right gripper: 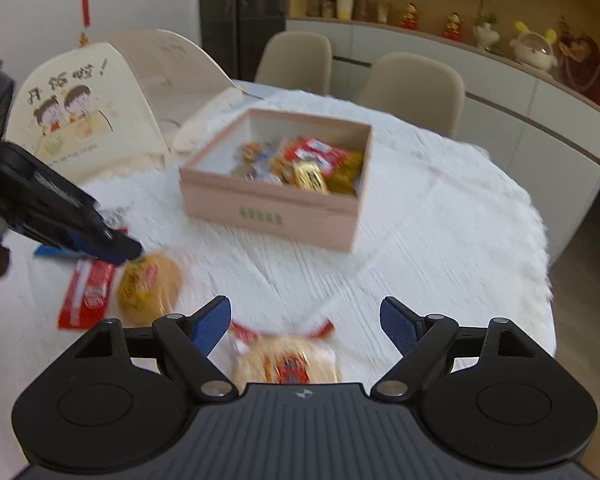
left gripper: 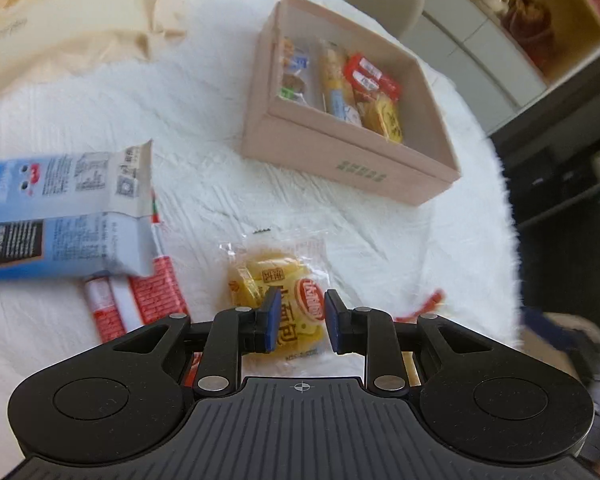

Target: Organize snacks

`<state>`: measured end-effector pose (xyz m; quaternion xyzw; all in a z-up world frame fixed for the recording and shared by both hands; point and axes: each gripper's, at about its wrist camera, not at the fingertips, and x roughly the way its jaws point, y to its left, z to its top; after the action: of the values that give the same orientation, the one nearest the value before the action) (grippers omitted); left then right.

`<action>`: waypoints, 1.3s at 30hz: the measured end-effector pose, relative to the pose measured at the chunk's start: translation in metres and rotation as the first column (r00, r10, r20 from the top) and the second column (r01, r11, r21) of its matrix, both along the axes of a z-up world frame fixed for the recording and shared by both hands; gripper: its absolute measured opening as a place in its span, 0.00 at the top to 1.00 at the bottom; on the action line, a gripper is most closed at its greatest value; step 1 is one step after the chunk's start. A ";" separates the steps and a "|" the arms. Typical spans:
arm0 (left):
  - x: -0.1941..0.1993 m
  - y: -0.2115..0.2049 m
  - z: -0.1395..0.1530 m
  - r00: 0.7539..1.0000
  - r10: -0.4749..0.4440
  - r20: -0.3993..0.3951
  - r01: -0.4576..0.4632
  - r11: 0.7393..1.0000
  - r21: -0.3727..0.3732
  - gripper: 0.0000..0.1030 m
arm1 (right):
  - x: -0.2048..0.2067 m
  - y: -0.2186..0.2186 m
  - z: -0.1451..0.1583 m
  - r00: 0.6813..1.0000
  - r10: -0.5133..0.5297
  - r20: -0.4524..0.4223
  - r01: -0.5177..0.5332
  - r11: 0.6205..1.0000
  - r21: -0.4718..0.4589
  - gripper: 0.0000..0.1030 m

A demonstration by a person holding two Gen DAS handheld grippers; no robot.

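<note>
Your left gripper (left gripper: pixel 299 320) has its blue-padded jaws narrowed to a small gap on either side of the round yellow cake in a clear wrapper (left gripper: pixel 278 292). The pads look close to the wrapper, but you cannot tell whether they are pressing it or just beside it. Your right gripper (right gripper: pixel 305 326) is spread wide and holds nothing. A pale round cracker pack with a red label (right gripper: pixel 286 364) lies on the cloth just under and between its fingers.

Scanning from the left: a blue and white snack bag (left gripper: pixel 60 216) sits at the near left on the white textured tablecloth (left gripper: pixel 188 128), overlapping a flat red and white packet (left gripper: pixel 140 300). The yellow cake is just right of them, near your left gripper. Farther off and to the right stands the open pink cardboard box (left gripper: pixel 340 160), which already holds several snacks: red packets, yellow ones and a few small mixed wrappers.

By the look of it you are well into the job. The box is partly filled, and at least four items remain out on the cloth. The yellow cake seems to be the next one to lift.
</note>
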<state>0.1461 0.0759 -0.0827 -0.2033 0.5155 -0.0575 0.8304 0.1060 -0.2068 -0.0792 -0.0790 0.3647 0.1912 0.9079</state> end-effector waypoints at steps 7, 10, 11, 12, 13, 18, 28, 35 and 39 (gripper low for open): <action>0.008 -0.028 0.003 0.999 -0.038 0.035 0.028 0.966 0.255 0.67 | -0.024 -0.004 -0.015 1.000 -0.017 0.020 0.019 0.996 -0.083 0.20; 0.004 -0.006 0.010 0.999 -0.013 0.043 0.007 0.991 0.131 0.67 | -0.028 -0.001 -0.017 1.000 -0.009 0.017 0.010 0.996 -0.085 0.20; 0.000 0.005 0.016 0.997 -0.015 0.076 0.009 0.997 0.082 0.66 | -0.027 0.000 -0.016 1.000 0.003 0.012 -0.002 0.997 -0.075 0.20; 0.000 0.013 0.021 0.995 -0.012 0.101 0.005 0.998 0.067 0.66 | -0.027 0.002 -0.014 1.000 0.021 0.010 -0.020 0.998 -0.066 0.20; 0.000 0.028 0.027 0.992 -0.004 0.129 -0.004 0.998 0.065 0.66 | -0.027 0.006 -0.012 0.999 0.044 0.008 -0.044 0.997 -0.060 0.20; 0.028 0.126 0.021 0.976 0.140 0.166 -0.159 0.982 0.105 0.67 | -0.014 0.036 -0.011 0.992 0.122 -0.029 -0.124 0.989 -0.076 0.20; -0.044 0.166 -0.034 0.972 0.234 0.014 -0.232 0.970 -0.077 0.74 | 0.001 0.121 -0.007 0.937 0.336 -0.093 -0.333 0.942 0.051 0.20; -0.090 0.161 -0.028 0.974 0.226 -0.011 -0.225 0.964 -0.140 0.74 | 0.018 0.218 -0.050 0.873 0.447 -0.194 -0.456 0.890 -0.001 0.24; -0.103 0.171 -0.017 0.954 0.297 0.030 -0.289 0.944 -0.159 0.74 | 0.005 0.222 -0.044 0.857 0.485 -0.173 -0.495 0.869 -0.015 0.24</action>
<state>0.0428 0.2465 -0.0997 -0.3393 0.4512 0.0216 0.8251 0.1107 0.0148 -0.1227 -0.1797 0.4114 0.4108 0.7936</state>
